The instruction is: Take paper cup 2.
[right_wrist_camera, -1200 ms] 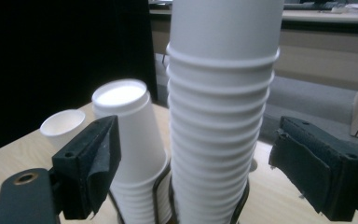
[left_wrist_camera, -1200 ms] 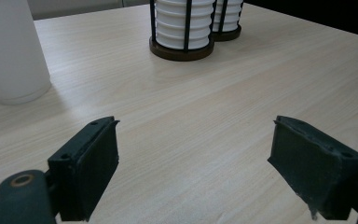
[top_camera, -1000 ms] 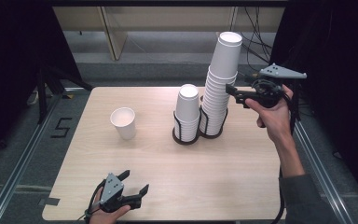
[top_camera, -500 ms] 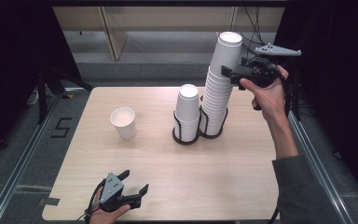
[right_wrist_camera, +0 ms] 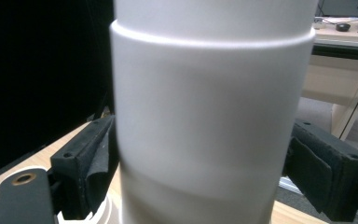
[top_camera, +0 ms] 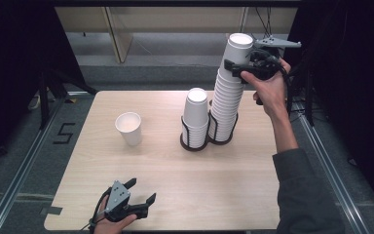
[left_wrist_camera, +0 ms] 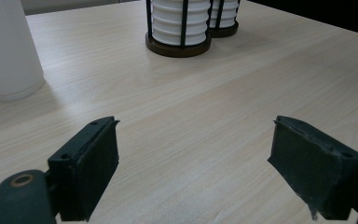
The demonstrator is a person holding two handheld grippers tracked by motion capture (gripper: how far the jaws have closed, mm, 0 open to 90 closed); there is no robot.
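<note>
Right tool [top_camera: 234, 68] clamps the top paper cup [top_camera: 237, 48] so we can peel it off the tall stack [top_camera: 226, 105]; left tool [top_camera: 139, 192] waits wide over the worktop [top_camera: 253, 165].

On the table [top_camera: 233, 190], 2 cup stacks stand side by side in holders near the far edge: the short stack [top_camera: 196, 114] is left, the tall stack [top_camera: 229, 92] is right. 1 single cup [top_camera: 129, 127] stands left of them, apart. The left gripper [top_camera: 136, 197] lies at the near edge; the right gripper [top_camera: 233, 70] is around the tall stack's top.
</note>
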